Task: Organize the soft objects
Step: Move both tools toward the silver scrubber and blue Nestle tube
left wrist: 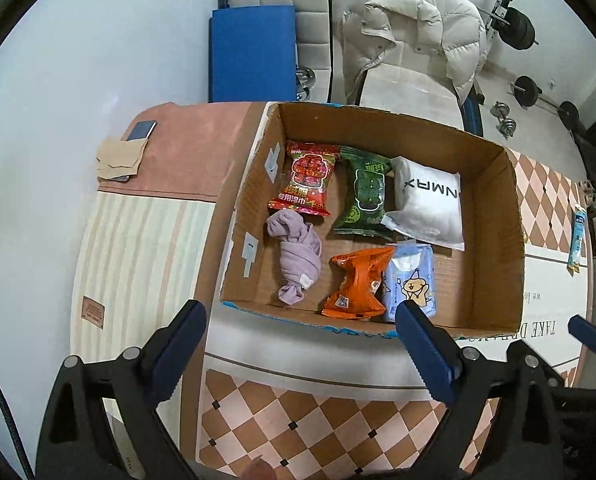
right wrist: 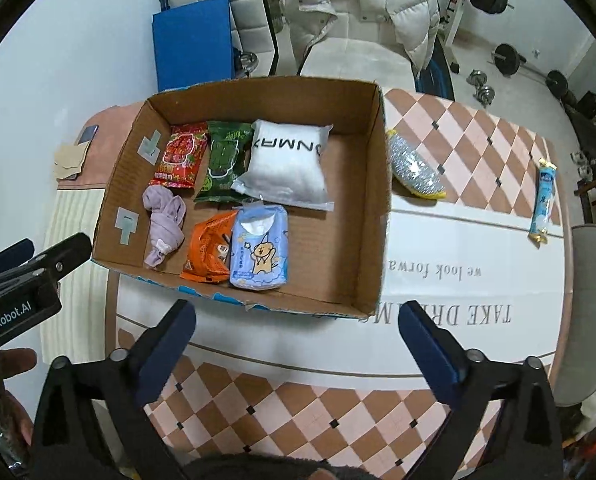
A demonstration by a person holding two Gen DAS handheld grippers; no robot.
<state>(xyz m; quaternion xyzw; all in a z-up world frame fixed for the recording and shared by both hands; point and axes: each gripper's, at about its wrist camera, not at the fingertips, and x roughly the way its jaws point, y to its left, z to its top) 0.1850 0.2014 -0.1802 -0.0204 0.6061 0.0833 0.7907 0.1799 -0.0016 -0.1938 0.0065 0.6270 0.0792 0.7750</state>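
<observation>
1. Cardboard box [right wrist: 378, 200], open-topped and brown, resting on the checked worktop [right wrist: 458, 128]; serves as landmark for all below.
2. Already inside the box: red snack packet [right wrist: 179, 154], dark green snack packet [right wrist: 223, 160], white soft pouch [right wrist: 285, 164], lilac knotted cloth [right wrist: 163, 224], orange crinkled packet [right wrist: 207, 250], pale blue tissue pack with a bear print [right wrist: 259, 248].
3. Still outside, right of the box: silver mesh scrubber with yellow ends [right wrist: 416, 170], just beside the box's right wall, long axis running slantwise away from that wall; light blue slim tube-shaped packet [right wrist: 542, 202], well apart near the worktop's far right edge, long axis roughly front to back.
4. Right gripper [right wrist: 298, 336] hovering before the box's near wall, jaws wide, holding nothing.
5. Left gripper [left wrist: 302, 340] likewise before the near wall, toward the box's left half, jaws wide and empty.
6. Likely next pick: the scrubber. Lies forward and to the right of the right jaws, beyond the box's right front corner; right hand clearly nearer. Probably best closed across its short width, square to the slanted long axis.
</observation>
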